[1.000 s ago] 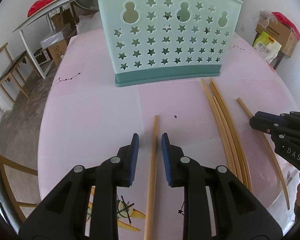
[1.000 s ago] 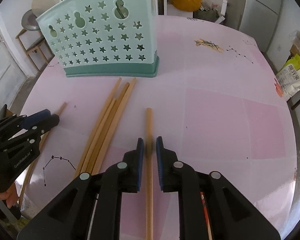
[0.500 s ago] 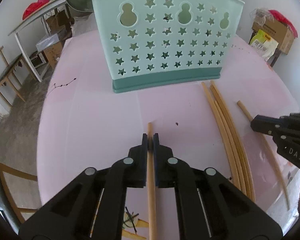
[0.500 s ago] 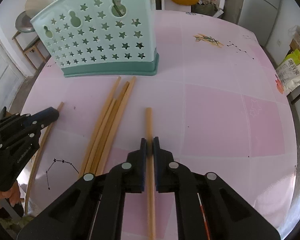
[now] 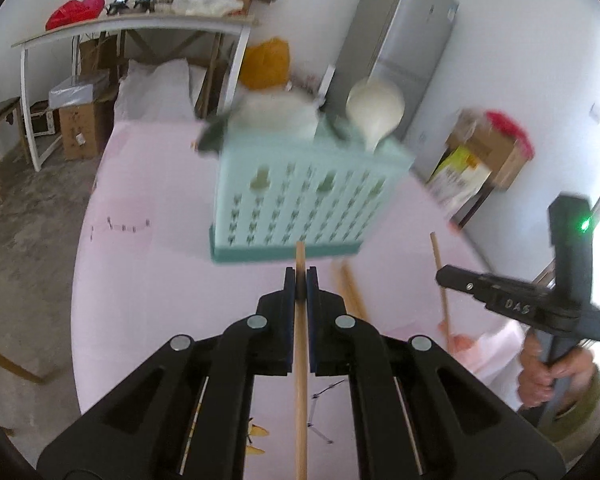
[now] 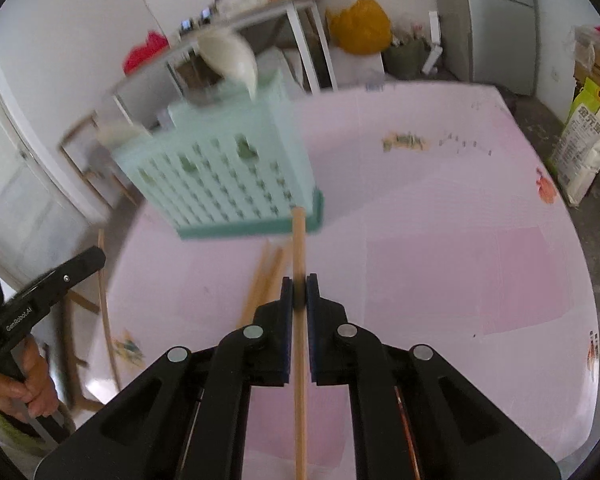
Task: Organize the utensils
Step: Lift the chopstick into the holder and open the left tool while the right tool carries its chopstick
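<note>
Left wrist view: The left tongs (image 5: 300, 282) are pressed together on a wooden chopstick (image 5: 300, 360). The stick runs along the tongs' own axis, its forward tip pointing at the base of the mint utensil basket (image 5: 300, 200), which stands on the pink bench (image 5: 148, 280). The stick appears lifted clear of the bench, though blur makes this uncertain. A white ladle (image 5: 374, 114) already stands in the basket. To the right, the right tongs (image 5: 446, 276) pinch a second chopstick (image 5: 440, 280), which stands nearly upright and leans slightly. Loose chopsticks (image 5: 350, 288) lie on the bench between the two tools.

Right wrist view: The right tongs (image 6: 299, 286) are closed on their chopstick (image 6: 299, 320); its long axis follows the tongs, tip toward the near lower corner of the basket (image 6: 220, 176). Loose chopsticks (image 6: 266, 276) lie just left of it, pointing toward the basket. One further stick (image 6: 106, 304) lies near the bench's left edge. The left tongs (image 6: 96, 258) enter from the left; their grip cannot be read here.

Progress: Judged early to middle. Two sticks are gripped but not yet deposited; several remain on the bench.
</note>
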Motion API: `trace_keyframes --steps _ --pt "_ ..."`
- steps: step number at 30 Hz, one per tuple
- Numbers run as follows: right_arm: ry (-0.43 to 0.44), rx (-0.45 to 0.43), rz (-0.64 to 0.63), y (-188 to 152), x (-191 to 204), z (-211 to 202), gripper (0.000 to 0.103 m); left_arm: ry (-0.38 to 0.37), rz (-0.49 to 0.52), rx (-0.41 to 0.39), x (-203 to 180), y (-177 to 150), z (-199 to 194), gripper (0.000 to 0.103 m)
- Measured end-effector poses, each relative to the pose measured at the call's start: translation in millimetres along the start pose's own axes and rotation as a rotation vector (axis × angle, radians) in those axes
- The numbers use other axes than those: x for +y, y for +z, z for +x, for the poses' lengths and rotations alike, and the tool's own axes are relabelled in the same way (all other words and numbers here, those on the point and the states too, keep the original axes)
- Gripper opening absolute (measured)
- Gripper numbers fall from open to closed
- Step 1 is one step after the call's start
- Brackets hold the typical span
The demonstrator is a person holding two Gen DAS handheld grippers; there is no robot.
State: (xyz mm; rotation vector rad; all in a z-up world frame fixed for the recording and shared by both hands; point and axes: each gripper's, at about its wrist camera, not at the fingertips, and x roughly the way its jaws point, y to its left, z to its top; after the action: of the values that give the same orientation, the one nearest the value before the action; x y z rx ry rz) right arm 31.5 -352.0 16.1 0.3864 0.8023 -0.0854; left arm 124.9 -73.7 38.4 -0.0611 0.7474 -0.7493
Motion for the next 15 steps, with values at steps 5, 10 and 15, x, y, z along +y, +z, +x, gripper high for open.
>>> trace_keyframes --steps 5,10,15 --pt "0.045 -0.087 0.024 8 -6 -26 0.007 -0.089 0.008 -0.129 -12 31 -45 0.004" --pt "0.064 -0.141 0.043 11 -12 -37 0.007 -0.203 0.035 -0.239 -35 74 -77 0.004" --pt "0.081 -0.18 0.063 12 -17 -49 0.007 -0.267 0.083 -0.341 -59 121 -94 0.004"
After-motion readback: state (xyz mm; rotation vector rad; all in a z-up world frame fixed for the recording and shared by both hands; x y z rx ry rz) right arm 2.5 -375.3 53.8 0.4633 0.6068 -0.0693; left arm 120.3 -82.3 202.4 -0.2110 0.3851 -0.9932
